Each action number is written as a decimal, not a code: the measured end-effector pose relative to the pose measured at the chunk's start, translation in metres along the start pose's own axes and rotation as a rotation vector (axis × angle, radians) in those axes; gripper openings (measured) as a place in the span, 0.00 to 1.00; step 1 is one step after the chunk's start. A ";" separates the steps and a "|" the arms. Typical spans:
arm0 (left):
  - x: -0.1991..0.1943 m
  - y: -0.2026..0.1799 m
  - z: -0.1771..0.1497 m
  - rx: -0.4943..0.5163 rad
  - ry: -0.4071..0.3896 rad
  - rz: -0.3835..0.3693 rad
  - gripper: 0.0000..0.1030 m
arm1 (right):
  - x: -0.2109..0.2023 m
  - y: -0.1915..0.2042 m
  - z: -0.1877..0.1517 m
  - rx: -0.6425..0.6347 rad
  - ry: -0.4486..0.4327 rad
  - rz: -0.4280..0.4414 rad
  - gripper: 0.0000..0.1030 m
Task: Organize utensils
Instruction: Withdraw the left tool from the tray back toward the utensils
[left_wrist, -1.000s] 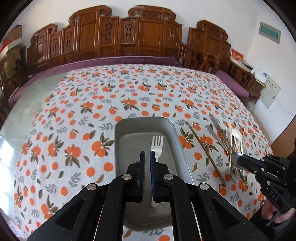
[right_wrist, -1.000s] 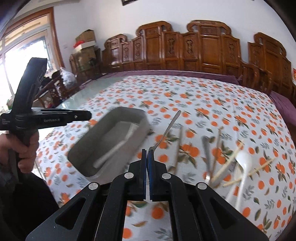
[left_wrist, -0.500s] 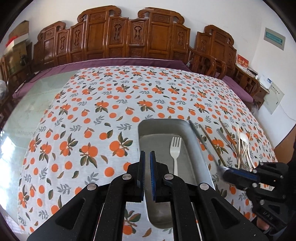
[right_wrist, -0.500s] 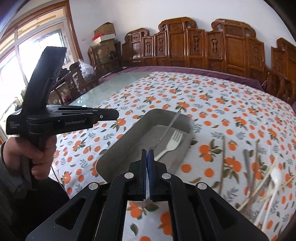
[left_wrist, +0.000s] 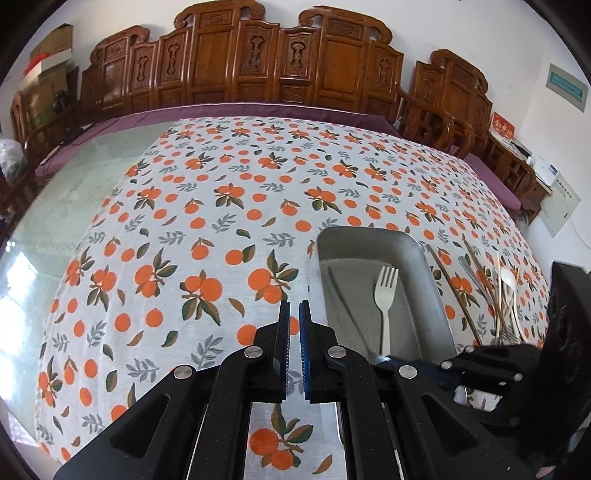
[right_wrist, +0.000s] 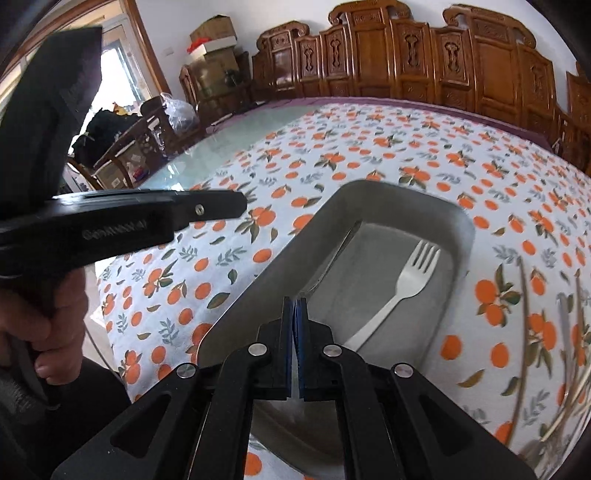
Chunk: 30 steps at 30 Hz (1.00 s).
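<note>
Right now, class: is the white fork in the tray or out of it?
In. The white fork lies flat on the floor of the grey tray, tines toward the far end.

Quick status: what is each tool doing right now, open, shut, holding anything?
Left tool: shut, holding nothing.
Right tool: shut on a thin metal utensil, over the tray.

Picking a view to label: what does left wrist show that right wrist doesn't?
Left wrist only: the right claw from the side, low over the near end of the tray, and the whole loose pile of chopsticks and spoons on the cloth right of it.

Right wrist only: a thin metal utensil pinched in the right claw, lying along the tray's left wall; a person's hand holding the left claw.

Both: tray, white fork inside it, orange-print tablecloth, carved wooden chairs.
</note>
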<state>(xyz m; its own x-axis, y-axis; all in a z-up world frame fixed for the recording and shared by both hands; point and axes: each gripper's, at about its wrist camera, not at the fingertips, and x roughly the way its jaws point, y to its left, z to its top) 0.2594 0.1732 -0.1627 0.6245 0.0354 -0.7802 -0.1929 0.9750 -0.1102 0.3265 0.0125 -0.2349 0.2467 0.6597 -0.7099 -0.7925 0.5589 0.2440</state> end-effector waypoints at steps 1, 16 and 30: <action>0.001 0.001 0.000 0.000 0.001 0.000 0.04 | 0.003 0.001 -0.001 0.003 0.004 0.000 0.03; 0.000 -0.017 -0.001 0.022 -0.009 -0.033 0.04 | -0.050 -0.029 -0.006 0.055 -0.085 -0.060 0.06; -0.005 -0.078 -0.002 0.101 -0.050 -0.136 0.47 | -0.137 -0.130 -0.044 0.097 -0.119 -0.359 0.05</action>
<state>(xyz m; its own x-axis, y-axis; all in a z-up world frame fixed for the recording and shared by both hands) 0.2693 0.0961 -0.1513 0.6766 -0.0898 -0.7308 -0.0289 0.9885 -0.1483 0.3714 -0.1727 -0.1983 0.5664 0.4635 -0.6814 -0.5887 0.8062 0.0591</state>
